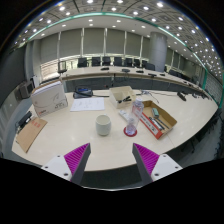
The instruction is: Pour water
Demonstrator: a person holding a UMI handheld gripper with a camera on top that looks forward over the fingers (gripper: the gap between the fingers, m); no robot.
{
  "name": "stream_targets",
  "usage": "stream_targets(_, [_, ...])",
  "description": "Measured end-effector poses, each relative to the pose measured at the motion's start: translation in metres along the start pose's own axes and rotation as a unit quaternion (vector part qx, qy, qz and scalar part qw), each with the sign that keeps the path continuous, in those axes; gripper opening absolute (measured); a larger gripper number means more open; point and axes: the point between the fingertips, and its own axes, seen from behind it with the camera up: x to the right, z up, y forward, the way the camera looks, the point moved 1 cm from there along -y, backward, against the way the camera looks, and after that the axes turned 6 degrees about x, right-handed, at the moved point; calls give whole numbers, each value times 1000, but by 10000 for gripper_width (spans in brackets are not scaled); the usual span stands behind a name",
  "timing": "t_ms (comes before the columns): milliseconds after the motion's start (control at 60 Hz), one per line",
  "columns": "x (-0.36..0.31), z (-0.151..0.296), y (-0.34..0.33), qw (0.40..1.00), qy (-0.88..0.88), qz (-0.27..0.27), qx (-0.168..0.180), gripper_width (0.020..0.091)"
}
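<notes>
so far we have hold of nothing: our gripper [110, 160] hangs with its fingers spread wide, the purple pads [76, 156] apart and only bare table [60, 128] showing in the gap between them. the things we take to belong to the pouring stand beyond the fingers, toward the middle of the table: a white cup [103, 124] a little to the left, and just to its right a clear bottle-like vessel [130, 121] with a pinkish base, which looks to hold little, though we cannot tell how much. the two stand close together, and that is the main risk as we judge it: coming in for one, a spread finger could clip the other and tip it, and the tall narrow vessel looks the easier to topple. an open cardboard box [156, 118] sits just right of the vessel, crowding that side. if we grip the vessel too high or off centre it may swing and spill short of the cup. as for pose, the gripper is held level and fairly high, well back from the near table edge, pointing roughly between cup and vessel.
</notes>
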Motion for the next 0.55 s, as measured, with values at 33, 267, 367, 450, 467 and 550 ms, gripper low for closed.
stream_targets(33, [-5, -2, -6, 1000, -1, 1, 0, 860])
stream_targets(267, [-24, -18, -29, 1000, -12, 7, -5, 860])
stream_targets(367, [-27, -24, -32, 1000, -15, 10, -7, 860])
stream_targets(450, [-31, -23, -36, 1000, -12, 16, -9, 861])
stream_targets(467, [-32, -22, -37, 1000, -12, 18, -9, 862])
stream_targets(550, [-36, -22, -38, 1000, -14, 25, -5, 862])
